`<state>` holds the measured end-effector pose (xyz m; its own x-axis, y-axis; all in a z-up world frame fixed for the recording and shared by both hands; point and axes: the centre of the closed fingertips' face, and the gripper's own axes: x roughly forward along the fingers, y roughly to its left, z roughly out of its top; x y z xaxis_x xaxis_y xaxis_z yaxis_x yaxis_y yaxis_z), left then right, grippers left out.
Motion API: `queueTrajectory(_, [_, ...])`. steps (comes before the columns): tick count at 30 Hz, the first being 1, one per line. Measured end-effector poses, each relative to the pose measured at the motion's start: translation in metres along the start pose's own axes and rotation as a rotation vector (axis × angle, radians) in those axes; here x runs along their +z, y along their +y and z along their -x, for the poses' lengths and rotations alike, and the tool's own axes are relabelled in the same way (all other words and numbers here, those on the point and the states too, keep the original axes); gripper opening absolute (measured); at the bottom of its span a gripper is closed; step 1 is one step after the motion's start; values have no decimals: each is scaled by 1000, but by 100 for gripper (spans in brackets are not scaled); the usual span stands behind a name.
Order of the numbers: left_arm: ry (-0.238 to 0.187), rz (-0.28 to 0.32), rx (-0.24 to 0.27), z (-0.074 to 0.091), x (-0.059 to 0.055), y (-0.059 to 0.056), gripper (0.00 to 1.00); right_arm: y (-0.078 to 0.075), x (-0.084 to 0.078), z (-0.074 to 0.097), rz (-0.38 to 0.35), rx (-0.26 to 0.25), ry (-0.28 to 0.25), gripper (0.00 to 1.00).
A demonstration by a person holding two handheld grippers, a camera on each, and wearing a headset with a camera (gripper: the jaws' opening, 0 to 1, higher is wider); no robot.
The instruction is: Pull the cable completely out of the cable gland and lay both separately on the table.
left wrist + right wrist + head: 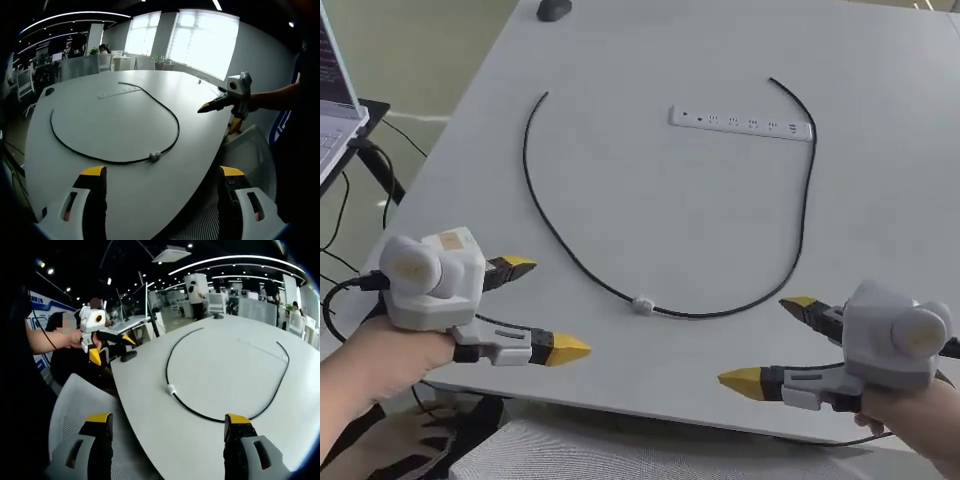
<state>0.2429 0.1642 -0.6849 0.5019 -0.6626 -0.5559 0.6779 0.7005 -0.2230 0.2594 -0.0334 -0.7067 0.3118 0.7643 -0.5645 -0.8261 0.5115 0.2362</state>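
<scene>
A long black cable [550,225] lies in a wide U on the pale table [670,200], threaded through a small white cable gland [642,305] at the bottom of the curve. The same cable [120,161] and gland [155,156] lie ahead of the left jaws; cable [220,417] and gland [171,388] also lie ahead of the right jaws. My left gripper [542,308] hovers open at the near left edge, left of the gland. My right gripper [770,342] hovers open at the near right edge. Neither touches the cable.
A white power strip [742,123] lies inside the far part of the loop. A dark mouse [554,9] sits at the table's far edge. A laptop [335,95] stands on a stand off the left side. A chair seat [650,450] is below the near edge.
</scene>
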Motion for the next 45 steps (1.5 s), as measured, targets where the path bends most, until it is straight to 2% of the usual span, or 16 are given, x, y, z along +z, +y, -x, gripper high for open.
queueTrajectory(3, [-5, 25, -15, 0, 1, -2, 91, -2, 5, -4, 6, 6, -2, 92])
queueTrajectory(5, [-9, 15, -9, 0, 1, -1, 91, -3, 10, -9, 13, 9, -3, 91])
queueTrajectory(12, [2, 4, 2, 1, -8, 4, 90, -4, 17, -26, 38, 16, 31, 85])
queueTrajectory(17, [17, 0, -1, 1, -17, 6, 89, -5, 17, -40, 56, 21, 68, 80])
queueTrajectory(26, [21, 2, -12, -2, -20, 8, 88, -7, 17, -65, 91, 44, 134, 72])
queueTrajectory(31, [52, -34, -10, -6, -28, 10, 89, -9, 17, -76, 111, 49, 164, 71])
queueTrajectory(39, [36, -34, -1, -6, -28, 18, 90, -14, 15, -95, 123, 63, 215, 67])
queueTrajectory(45, [53, -37, -10, -8, -32, 20, 89, -15, 13, -105, 135, 74, 251, 62])
